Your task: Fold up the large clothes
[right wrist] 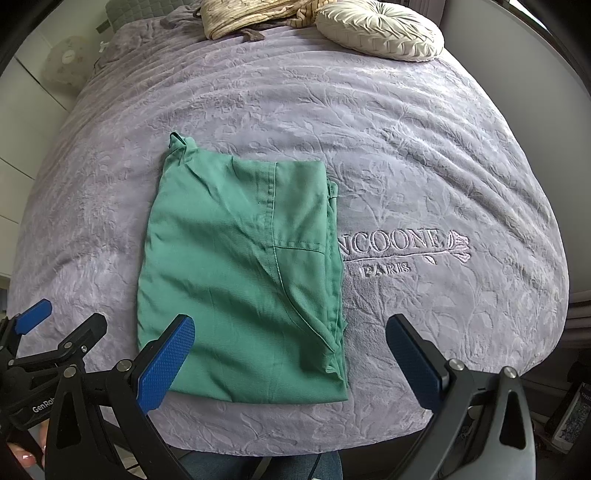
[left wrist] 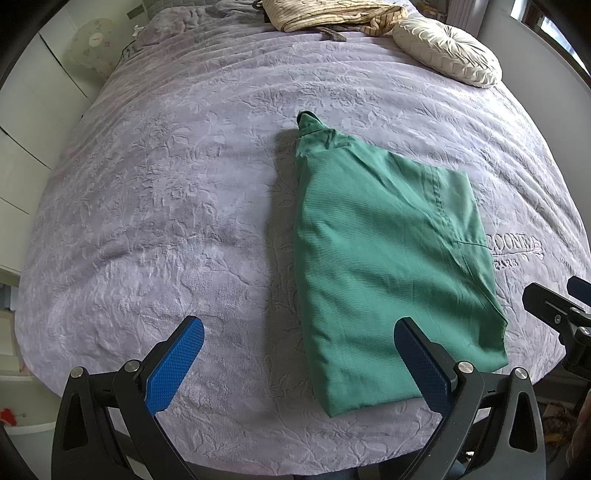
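Left gripper [left wrist: 299,363]: fingers spread, empty.
Right gripper [right wrist: 290,363]: fingers spread, empty.
Green garment [right wrist: 236,273]: folded on bed [right wrist: 443,147], just ahead of fingers.
Next fold: pinch both near corners, carry forward squarely.

One green garment [right wrist: 236,266] lies folded at the middle of the frame on one lilac bedspread [right wrist: 406,155]. One round pleated cream cushion [right wrist: 380,31] sits at the upper right, and one striped beige cloth [right wrist: 236,16] is heaped at the top centre. Two grippers show: the left gripper [left wrist: 299,365] and the right gripper [right wrist: 290,363], each with two blue-padded fingers spread wide at the bottom.
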`<state>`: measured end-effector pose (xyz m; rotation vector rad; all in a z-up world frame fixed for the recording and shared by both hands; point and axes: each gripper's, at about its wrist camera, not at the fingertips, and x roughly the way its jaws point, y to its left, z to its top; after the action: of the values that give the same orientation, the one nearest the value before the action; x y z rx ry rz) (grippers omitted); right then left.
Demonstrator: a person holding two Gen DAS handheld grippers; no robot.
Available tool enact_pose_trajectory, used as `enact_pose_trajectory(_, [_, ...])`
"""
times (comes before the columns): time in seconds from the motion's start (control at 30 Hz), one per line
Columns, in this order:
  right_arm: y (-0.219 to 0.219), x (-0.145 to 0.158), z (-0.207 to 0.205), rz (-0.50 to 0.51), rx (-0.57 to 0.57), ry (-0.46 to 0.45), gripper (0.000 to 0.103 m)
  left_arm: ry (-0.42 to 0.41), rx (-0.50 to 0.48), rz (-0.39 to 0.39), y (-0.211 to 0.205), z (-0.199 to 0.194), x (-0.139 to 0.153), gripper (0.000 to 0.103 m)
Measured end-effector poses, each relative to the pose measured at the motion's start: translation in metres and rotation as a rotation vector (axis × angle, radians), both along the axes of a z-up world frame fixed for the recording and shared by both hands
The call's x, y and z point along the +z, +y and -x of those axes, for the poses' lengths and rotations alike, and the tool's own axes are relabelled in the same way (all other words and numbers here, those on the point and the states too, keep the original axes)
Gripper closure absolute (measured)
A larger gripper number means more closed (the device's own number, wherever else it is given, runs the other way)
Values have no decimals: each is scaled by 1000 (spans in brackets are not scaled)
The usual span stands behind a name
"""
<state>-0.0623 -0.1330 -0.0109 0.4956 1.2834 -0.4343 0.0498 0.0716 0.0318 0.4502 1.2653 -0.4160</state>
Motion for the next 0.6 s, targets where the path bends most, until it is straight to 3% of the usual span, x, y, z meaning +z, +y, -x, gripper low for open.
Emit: enact_pose_trajectory(0.6, [1, 0, -1, 0, 0, 4, 0, 3, -13, -6, -2, 1, 1, 0])
